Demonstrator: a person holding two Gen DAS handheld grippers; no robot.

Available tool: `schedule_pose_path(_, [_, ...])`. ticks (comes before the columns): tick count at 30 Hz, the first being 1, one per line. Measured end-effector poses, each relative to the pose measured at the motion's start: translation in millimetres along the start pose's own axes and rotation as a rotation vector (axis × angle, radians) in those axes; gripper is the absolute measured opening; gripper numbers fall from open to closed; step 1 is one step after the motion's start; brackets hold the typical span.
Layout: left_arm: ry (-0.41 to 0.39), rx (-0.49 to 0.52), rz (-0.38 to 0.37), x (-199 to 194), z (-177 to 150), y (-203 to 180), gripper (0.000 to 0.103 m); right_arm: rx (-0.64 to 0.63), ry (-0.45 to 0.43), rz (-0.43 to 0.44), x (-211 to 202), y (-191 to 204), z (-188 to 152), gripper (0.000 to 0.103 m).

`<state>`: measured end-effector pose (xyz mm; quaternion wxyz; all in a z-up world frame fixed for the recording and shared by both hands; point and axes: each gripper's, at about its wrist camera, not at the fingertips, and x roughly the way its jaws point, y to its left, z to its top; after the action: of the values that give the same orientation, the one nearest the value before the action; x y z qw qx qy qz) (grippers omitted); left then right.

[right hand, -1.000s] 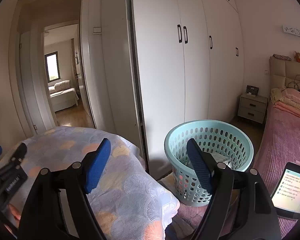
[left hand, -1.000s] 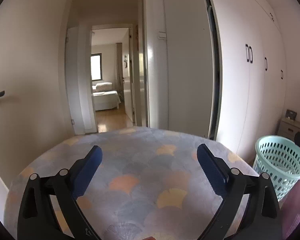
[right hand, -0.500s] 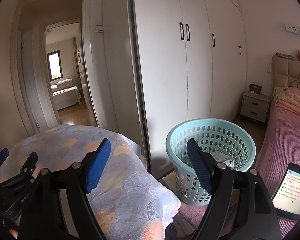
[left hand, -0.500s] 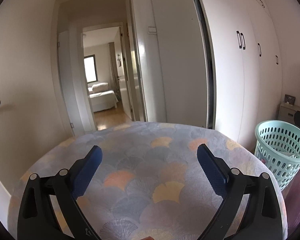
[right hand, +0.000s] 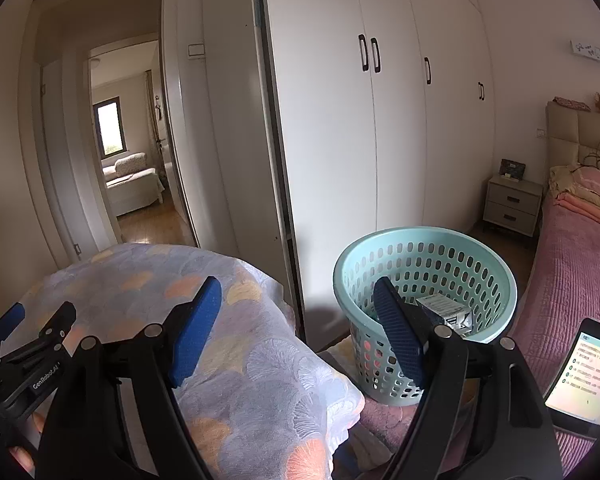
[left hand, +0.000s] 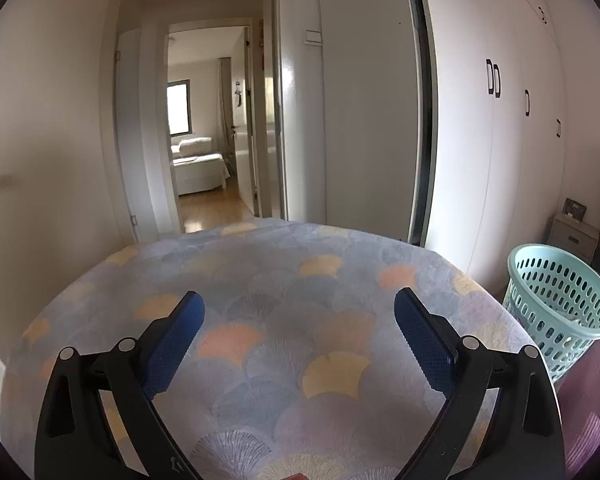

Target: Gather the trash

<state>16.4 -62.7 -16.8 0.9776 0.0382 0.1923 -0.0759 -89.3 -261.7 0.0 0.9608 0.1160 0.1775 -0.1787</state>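
Blue-padded and spread wide with nothing between its fingers, the left tool (left hand: 298, 312) hangs over a tabletop (left hand: 260, 280) draped in a fan-patterned cloth, whose rounded far edge lies ahead of it. The right tool (right hand: 298, 300) is likewise wide open and empty, its left finger above the cloth's drooping right edge. A mint laundry-style basket (right hand: 424, 240) stands just ahead and right of it, on the floor, with a small box (right hand: 446, 312) inside. Between cloth edge and basket is a narrow gap.
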Motion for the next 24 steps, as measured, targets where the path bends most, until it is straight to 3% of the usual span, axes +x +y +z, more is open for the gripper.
schedule_pose_path(24, [-0.002, 0.006, 0.003, 0.1, 0.5, -0.3, 0.093, -0.016, 0.024, 0.0, 7.4, -0.4, -4.1, 0.075])
